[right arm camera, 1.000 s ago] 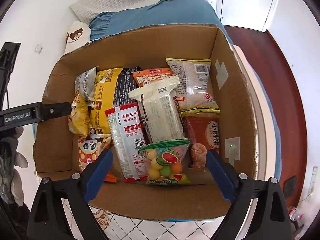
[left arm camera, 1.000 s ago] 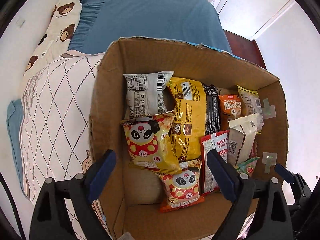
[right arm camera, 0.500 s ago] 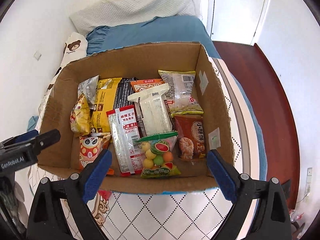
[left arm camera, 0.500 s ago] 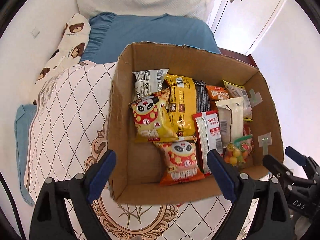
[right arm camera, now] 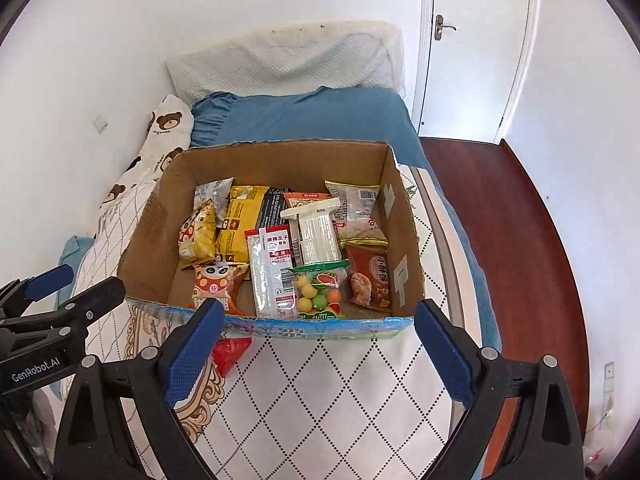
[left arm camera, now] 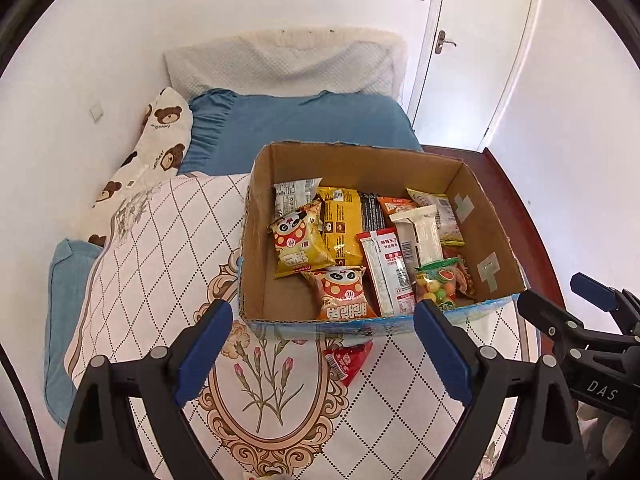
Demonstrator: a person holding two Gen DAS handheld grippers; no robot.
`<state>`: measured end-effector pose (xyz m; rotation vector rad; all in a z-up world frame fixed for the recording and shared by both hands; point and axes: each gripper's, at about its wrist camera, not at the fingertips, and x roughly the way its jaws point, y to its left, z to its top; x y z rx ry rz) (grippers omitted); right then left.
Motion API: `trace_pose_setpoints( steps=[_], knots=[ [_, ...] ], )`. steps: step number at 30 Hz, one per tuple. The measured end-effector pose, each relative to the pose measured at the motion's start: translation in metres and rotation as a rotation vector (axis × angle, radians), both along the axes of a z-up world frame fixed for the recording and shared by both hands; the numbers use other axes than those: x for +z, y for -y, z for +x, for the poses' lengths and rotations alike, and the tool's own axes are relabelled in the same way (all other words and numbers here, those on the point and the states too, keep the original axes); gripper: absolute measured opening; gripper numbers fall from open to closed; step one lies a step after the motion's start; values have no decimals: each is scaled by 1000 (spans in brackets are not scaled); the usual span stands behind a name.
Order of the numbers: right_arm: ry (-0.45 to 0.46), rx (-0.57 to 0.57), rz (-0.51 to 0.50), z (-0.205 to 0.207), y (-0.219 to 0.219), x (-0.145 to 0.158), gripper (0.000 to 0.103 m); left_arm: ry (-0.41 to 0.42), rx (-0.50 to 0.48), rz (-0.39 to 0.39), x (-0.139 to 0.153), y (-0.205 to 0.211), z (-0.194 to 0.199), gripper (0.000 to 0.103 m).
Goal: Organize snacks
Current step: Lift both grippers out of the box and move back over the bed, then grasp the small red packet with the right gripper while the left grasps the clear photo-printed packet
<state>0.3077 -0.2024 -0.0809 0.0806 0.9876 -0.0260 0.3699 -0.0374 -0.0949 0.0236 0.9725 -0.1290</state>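
A cardboard box (left arm camera: pixel 256 240) stands on the bed and holds several snack packs, among them a yellow panda pack (left arm camera: pixel 298 242), an orange panda pack (left arm camera: pixel 346 294) and a bag of round candies (left arm camera: pixel 436 286). The box also shows in the right wrist view (right arm camera: pixel 148 236). A red snack pack (left arm camera: pixel 346 362) lies on the quilt just outside the box's near wall; it shows in the right wrist view too (right arm camera: pixel 228 354). My left gripper (left arm camera: pixel 322 352) is open and empty, above the quilt in front of the box. My right gripper (right arm camera: pixel 318 354) is open and empty, beside it.
The box sits on a diamond-patterned quilt (left arm camera: pixel 160 264). Behind it lie a blue pillow (left arm camera: pixel 304 120), a bear-print pillow (left arm camera: pixel 160 136) and a white headboard cushion (left arm camera: pixel 280 64). A dark red floor (right arm camera: pixel 512 240) and a white door (right arm camera: pixel 476 40) are to the right.
Both grippers have pulled back and up from over the box, so the whole box, the quilt and the red pack outside it have come into view. Both stay open.
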Motion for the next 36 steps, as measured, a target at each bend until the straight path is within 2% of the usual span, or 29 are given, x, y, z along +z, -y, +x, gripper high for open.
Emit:
trace_pose_setpoints(
  steps=[3,11,15,18,20,22,27,29,32,36],
  knots=[
    [32,-12,12,-16,0,10,98,41,-6,7,9,1,-19,93],
    [113,-16,8,-55,-2,33,98,69,-8,-10,19,3,-48,93],
    [144,-25,49,-67,3,43,98,67,13,-24,19,0,-53,93],
    [119,-18,64,-69,2,37,99,34,46,-8,7,-7,-55,93],
    [59,0,63,-69,-1,17,99,3,75,19,-10,-16,-59,93],
    [-28,7,72,-70,-4,-17,99,-43,114,58,-39,-27,-67,93],
    [-326,2,81,-70,-13,-144,99,-261,166,129,-135,-51,-86,93],
    [-409,9,69,-72,-18,-186,99,-328,200,127,-162,-62,-92,93],
    [-479,23,41,-70,-25,-229,103,-394,261,93,-187,-84,-99,93],
    [-501,8,44,-65,-22,-249,103,-399,329,47,-193,-111,-102,93]
  ],
)
